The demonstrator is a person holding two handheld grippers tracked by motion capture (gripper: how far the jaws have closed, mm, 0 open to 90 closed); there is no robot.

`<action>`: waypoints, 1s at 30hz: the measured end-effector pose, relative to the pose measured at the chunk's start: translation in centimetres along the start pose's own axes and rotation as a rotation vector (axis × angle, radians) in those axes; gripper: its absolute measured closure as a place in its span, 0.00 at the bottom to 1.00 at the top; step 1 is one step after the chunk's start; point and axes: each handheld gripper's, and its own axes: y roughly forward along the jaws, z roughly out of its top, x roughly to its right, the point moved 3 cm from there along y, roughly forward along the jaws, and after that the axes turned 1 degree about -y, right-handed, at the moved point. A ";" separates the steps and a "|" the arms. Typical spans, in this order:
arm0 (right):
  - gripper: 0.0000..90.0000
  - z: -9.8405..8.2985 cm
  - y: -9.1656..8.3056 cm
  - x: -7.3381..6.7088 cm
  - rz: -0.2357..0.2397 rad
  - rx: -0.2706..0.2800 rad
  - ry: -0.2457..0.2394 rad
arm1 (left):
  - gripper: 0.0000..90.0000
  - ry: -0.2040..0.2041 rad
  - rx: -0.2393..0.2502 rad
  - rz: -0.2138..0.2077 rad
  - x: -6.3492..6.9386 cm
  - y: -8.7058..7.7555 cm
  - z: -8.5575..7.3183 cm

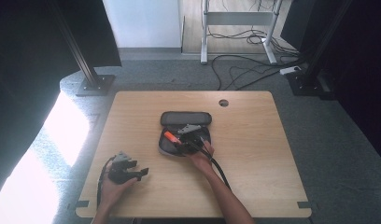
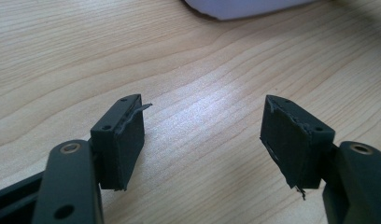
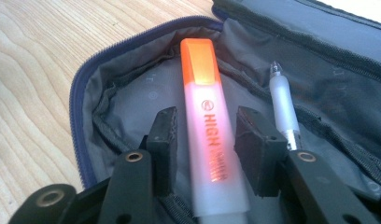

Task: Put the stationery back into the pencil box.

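On the wooden bench (image 1: pixel 254 158) lies an unzipped dark pencil case (image 3: pixel 128 88). The right gripper (image 3: pixel 205 140) hangs over its grey lining, jaws spread either side of an orange-capped highlighter (image 3: pixel 207 130), pads just clear. The left gripper (image 2: pixel 202 140) rests apart, jaws spread wide.

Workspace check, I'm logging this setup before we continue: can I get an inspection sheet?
Surface: wooden table, round hole near its far edge.
Job's things: open pencil case; orange highlighter and a white pen lie inside.
Clutter: nothing seen.
Grippers: right gripper straddles the highlighter, gaps at both pads; left gripper open above bare wood.
Cables: one trails from each gripper; more lie on the floor.
Surroundings: grey carpet, black stands, a desk frame.
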 end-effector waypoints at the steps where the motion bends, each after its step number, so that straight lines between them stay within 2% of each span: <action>1: 0.65 0.0 0.0 -0.1 0.002 0.000 0.002 | 0.34 -0.001 0.001 -0.001 0.0 0.0 0.0; 10: 0.58 0.0 -0.9 0.1 0.013 0.016 0.027 | 0.34 0.003 -0.001 0.000 0.0 0.1 0.0; 15: 0.53 0.0 -1.8 0.3 0.015 0.053 0.064 | 0.34 0.001 0.001 -0.003 0.1 0.2 0.1; 21: 0.50 -0.4 -2.8 0.4 0.023 0.079 0.069 | 0.34 0.007 -0.003 -0.003 0.2 0.3 0.1; 23: 0.49 -0.6 -3.3 0.5 0.048 0.094 0.076 | 0.34 0.010 -0.004 -0.004 0.2 0.3 0.1; 30: 0.49 -1.1 -4.6 0.6 0.041 0.108 0.083 | 0.34 0.011 -0.004 -0.006 0.3 0.5 0.2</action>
